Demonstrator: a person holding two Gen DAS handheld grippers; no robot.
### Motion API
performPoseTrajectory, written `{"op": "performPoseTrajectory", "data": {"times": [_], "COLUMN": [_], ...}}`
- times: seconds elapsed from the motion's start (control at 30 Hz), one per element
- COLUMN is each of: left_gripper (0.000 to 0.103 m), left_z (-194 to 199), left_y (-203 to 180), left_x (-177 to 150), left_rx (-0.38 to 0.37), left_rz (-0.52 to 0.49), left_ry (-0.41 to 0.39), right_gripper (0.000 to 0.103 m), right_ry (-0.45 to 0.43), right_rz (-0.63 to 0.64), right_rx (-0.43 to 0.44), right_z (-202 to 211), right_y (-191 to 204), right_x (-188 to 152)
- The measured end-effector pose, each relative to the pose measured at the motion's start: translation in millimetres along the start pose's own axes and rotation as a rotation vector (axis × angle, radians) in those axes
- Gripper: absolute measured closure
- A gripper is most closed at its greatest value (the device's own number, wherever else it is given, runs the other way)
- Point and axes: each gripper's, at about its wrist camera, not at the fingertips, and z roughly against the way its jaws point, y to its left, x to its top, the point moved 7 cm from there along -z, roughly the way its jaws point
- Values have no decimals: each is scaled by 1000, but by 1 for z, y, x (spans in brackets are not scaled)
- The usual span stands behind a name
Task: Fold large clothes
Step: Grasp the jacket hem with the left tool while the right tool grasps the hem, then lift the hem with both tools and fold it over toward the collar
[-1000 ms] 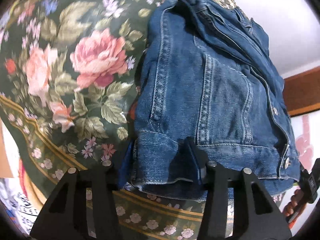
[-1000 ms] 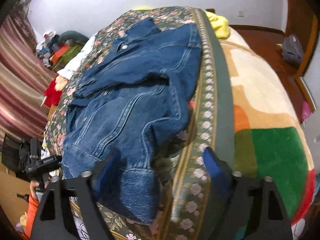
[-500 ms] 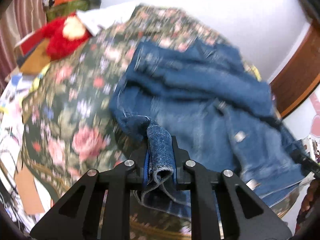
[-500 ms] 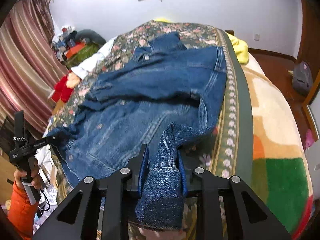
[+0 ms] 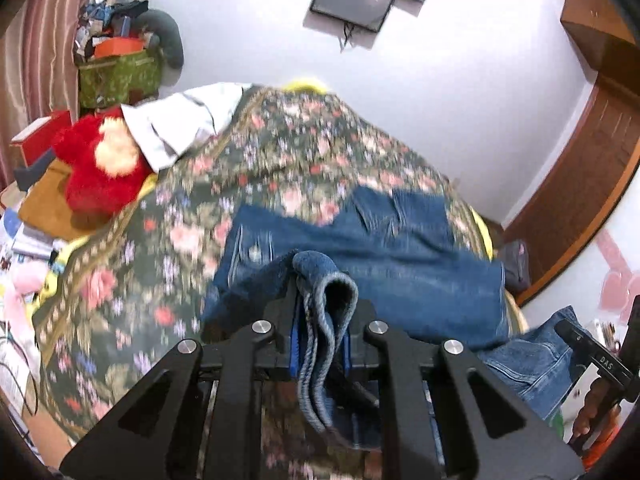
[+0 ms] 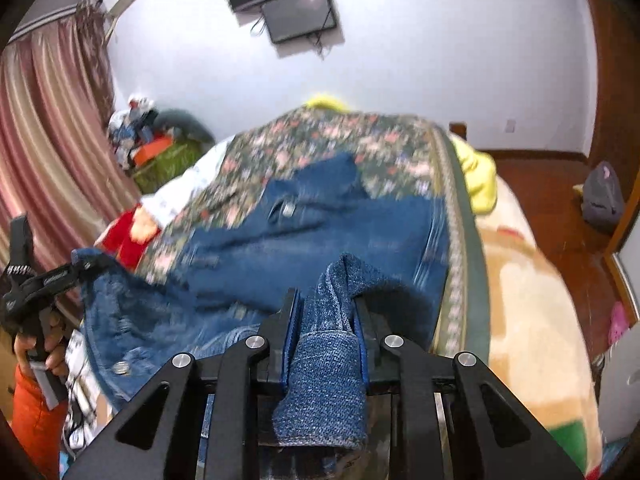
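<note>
Both the left gripper (image 5: 320, 332) and right gripper (image 6: 326, 336) pinch the denim jacket (image 6: 320, 236) by its thick hem corners above the bed (image 6: 520, 280); the cloth looks heavy, floppy and likely to sag between them.

Matte black angular linkage on left hand-held gripper (image 5: 322, 320) and right hand-held gripper (image 6: 326, 320), silver round screws, blue pads (image 6: 289, 336); orange sleeve (image 6: 34, 408) at eight o'clock
</note>
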Motion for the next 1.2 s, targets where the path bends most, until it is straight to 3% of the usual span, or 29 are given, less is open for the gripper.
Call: {"op": "performPoseTrajectory", "data": {"times": [0.17, 0.4, 0.63, 0.77, 0.87, 1.03, 1.13, 1.2], "left_gripper": [88, 88, 88, 88, 86, 78, 66, 49], "left_z": [-22, -90, -187, -239, -261, -251, -228, -204], "left_y": [9, 23, 51, 64, 71, 65, 55, 47], "left_x": [42, 82, 76, 51, 32, 34, 49, 65], "left_rx": [32, 79, 180, 258, 280, 274, 260, 244], "left_rz": [41, 94, 122, 86, 63, -24, -69, -91], "left_ry": [-56, -33, 114, 233, 306, 329, 318, 264], "right_gripper": [82, 82, 83, 82, 82, 82, 82, 82], "right_ry": [-39, -15, -10, 74, 80, 72, 77, 77], "right_rz": [-72, -159, -72, -91, -124, -108, -28, 29], "right_rx": [-47, -73, -255, -278, -257, -237, -226, -213], "right_z": [-39, -117, -184, -215, -216, -194, -174, -156], "right_y": [-25, -50, -77, -102, -112, -110, -95, -81], "right_x": [47, 102, 129, 117, 104, 103, 105, 105]}}
